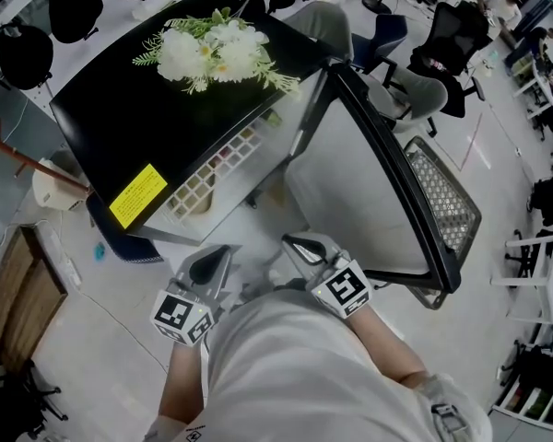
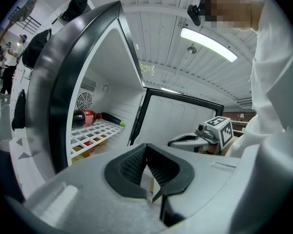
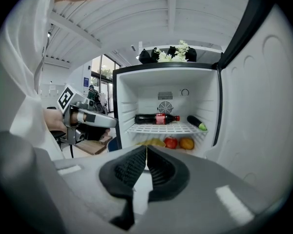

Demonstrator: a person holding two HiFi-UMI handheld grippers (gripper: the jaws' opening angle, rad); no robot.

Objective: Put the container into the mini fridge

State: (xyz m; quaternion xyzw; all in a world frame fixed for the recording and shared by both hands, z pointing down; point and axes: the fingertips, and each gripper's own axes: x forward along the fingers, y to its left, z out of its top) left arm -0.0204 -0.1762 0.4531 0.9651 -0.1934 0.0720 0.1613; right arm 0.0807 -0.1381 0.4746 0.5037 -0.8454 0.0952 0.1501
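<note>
Hunting for the container turns up nothing: it can't be spotted in the head view or in either gripper view, so its place just can't be told, and weight, stiffness and slipperiness have to be left as guesses. Something light and rigid is probably to be expected, best taken by opposite walls or the rim and kept level in case it's filled, but that's only a hunch. The left claw (image 2: 146,147) is seen pinched together with nothing between the pads, and the same goes for the right claw (image 3: 146,149), so both would need to be opened before anything gets picked up. The black boxy mini fridge (image 1: 120,127) is found right ahead with its white-lined door (image 1: 350,201) swung wide, so the door isn't in the way. Inside, the white wire shelf (image 3: 166,128) is partly taken by a cola bottle with a red label (image 3: 156,118) lying on its side and a dark long thing with a green tip (image 3: 196,122) beside it. Under the shelf, a red round fruit (image 3: 171,142), an orange one (image 3: 186,143) and something yellow (image 3: 154,142) are parked. Room looks tight on both levels, so bumping the bottle should be watched for. A bunch of white artificial flowers (image 1: 212,49) is set on top of the fridge, well clear of the opening.
</note>
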